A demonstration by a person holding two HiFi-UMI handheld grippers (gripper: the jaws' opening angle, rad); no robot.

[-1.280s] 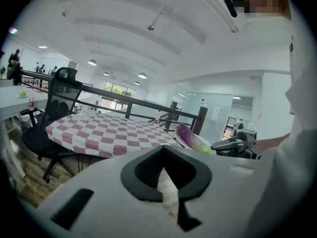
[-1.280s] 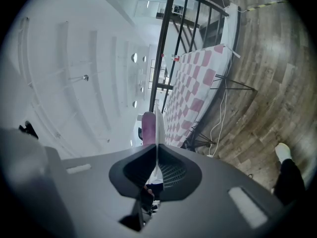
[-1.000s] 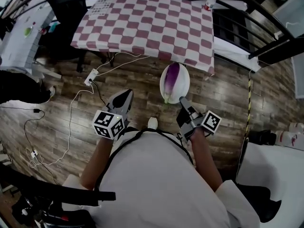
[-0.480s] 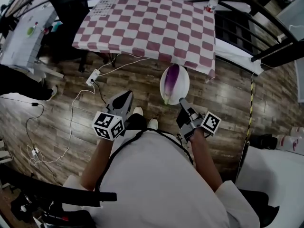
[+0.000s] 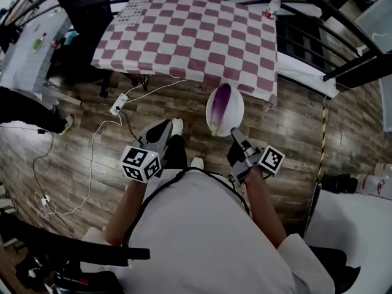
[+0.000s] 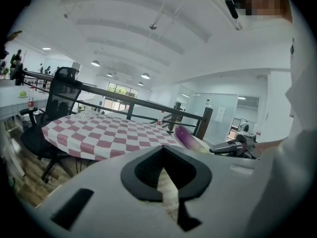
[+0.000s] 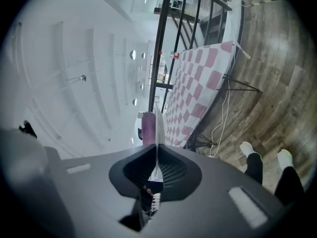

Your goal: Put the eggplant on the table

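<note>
A purple eggplant (image 5: 222, 101) lies on a white plate (image 5: 233, 114), held out over the wooden floor just short of the checkered table (image 5: 184, 35). My right gripper (image 5: 234, 133) is shut on the plate's near rim. In the right gripper view the plate (image 7: 158, 125) shows edge-on as a thin white line between the jaws, with the eggplant (image 7: 147, 129) beside it. My left gripper (image 5: 163, 129) hangs to the left with its jaws together and nothing in them. In the left gripper view the eggplant (image 6: 185, 137) shows beyond the table (image 6: 99, 130).
A small bottle (image 5: 272, 3) stands on the table's far right corner. A black office chair (image 5: 86, 8) is at the table's left. A power strip with white cables (image 5: 117, 100) lies on the floor. Black railings (image 5: 343, 38) run along the right. The person's shoe (image 5: 176, 126) is below the left gripper.
The person has stepped towards the table; one foot has swung forward under the left gripper. The plate with the eggplant has come slightly nearer the table's edge. Both grippers keep their pose.
</note>
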